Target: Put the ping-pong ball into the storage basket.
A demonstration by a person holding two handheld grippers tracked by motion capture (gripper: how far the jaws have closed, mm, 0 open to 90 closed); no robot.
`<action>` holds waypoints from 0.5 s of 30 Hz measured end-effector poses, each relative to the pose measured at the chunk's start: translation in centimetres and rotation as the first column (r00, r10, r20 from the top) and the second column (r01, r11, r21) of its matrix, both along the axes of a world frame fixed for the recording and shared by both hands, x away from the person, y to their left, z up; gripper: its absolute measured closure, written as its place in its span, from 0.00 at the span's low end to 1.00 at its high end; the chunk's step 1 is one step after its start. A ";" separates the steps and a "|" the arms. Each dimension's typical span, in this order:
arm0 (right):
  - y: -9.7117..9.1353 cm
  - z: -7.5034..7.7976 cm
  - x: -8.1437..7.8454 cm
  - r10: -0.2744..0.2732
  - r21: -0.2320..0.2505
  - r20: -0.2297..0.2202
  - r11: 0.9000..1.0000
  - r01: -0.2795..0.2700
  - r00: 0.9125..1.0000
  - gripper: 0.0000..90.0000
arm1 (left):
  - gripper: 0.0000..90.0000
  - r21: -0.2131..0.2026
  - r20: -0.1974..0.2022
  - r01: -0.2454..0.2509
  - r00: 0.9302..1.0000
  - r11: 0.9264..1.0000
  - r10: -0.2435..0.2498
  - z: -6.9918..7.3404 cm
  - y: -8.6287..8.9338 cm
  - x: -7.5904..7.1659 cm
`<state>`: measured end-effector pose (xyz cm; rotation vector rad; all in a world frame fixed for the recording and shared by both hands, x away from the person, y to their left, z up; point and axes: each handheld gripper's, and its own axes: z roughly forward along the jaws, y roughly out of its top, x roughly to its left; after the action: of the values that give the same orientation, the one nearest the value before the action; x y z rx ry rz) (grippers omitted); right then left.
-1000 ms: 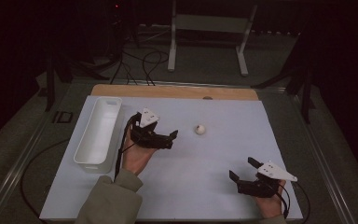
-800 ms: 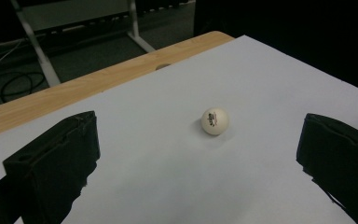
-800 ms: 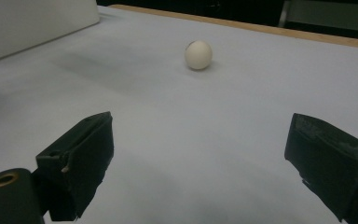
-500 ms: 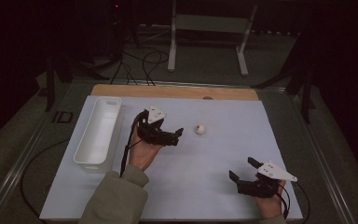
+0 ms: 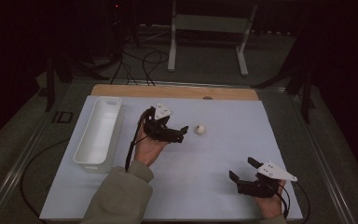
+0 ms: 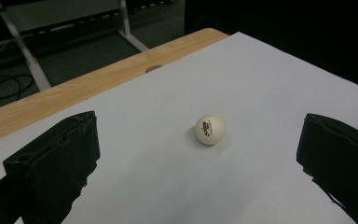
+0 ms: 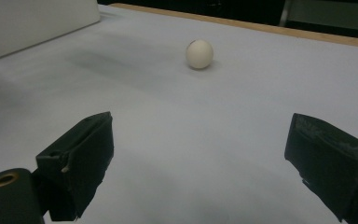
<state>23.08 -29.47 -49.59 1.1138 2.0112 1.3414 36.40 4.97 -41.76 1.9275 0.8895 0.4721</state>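
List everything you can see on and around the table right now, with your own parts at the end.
ball: 1, white with small dark print, on the white mat just beyond the left gripper's open jaws
bin: 1, white, oblong, at the left side of the mat
mat: 1, white, covers most of the table
table: 1, wooden edge shows along the far side
stand: 1, pale metal frame, on the floor behind the table
cables: several, black, on the floor behind the table
left gripper: 1, black, open, aimed at the ball
right gripper: 1, black, open, near right corner
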 end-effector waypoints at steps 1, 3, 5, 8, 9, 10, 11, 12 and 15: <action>0.0 0.0 0.0 -0.002 0.002 -0.002 1.000 0.002 1.000 0.08 | 0.00 0.004 -0.001 -0.001 1.000 1.000 0.001 0.0 0.0 0.1; 0.0 0.0 0.0 -0.001 0.001 -0.002 1.000 0.001 1.000 0.08 | 0.00 0.003 -0.015 0.002 1.000 1.000 -0.002 -0.2 -0.1 0.4; 0.0 0.0 0.0 0.000 0.000 -0.001 1.000 0.000 1.000 0.08 | 0.00 0.008 -0.031 0.010 0.999 1.000 -0.010 -0.3 -0.3 0.7; 0.1 0.0 0.0 0.001 -0.001 -0.003 1.000 -0.001 1.000 0.08 | 0.00 0.019 -0.046 0.017 0.999 1.000 -0.016 -0.5 -0.5 1.1; 0.1 0.0 0.0 0.001 -0.002 -0.002 1.000 -0.001 1.000 0.08 | 0.00 0.022 -0.047 0.016 0.999 1.000 -0.015 -0.5 -0.6 1.2; 0.1 0.0 0.0 0.001 -0.002 -0.002 1.000 -0.001 1.000 0.08 | 0.00 0.025 -0.049 0.018 0.999 1.000 -0.017 -0.6 -0.6 1.3; 0.1 0.0 0.0 0.002 -0.001 -0.001 1.000 -0.002 1.000 0.08 | 0.00 0.027 -0.051 0.021 0.998 0.999 -0.019 -0.6 -0.7 1.5; 0.1 0.0 0.0 0.002 -0.001 -0.001 1.000 -0.002 1.000 0.08 | 0.00 0.027 -0.051 0.021 0.998 0.999 -0.019 -0.6 -0.7 1.5; 0.0 0.0 0.0 0.002 0.000 -0.002 1.000 -0.002 1.000 0.08 | 0.00 0.030 -0.054 0.016 0.998 0.999 -0.015 -0.6 -1.0 1.9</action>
<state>23.05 -29.43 -49.58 1.1134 2.0141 1.3417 38.31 3.96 -42.33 1.9816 0.9061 0.4286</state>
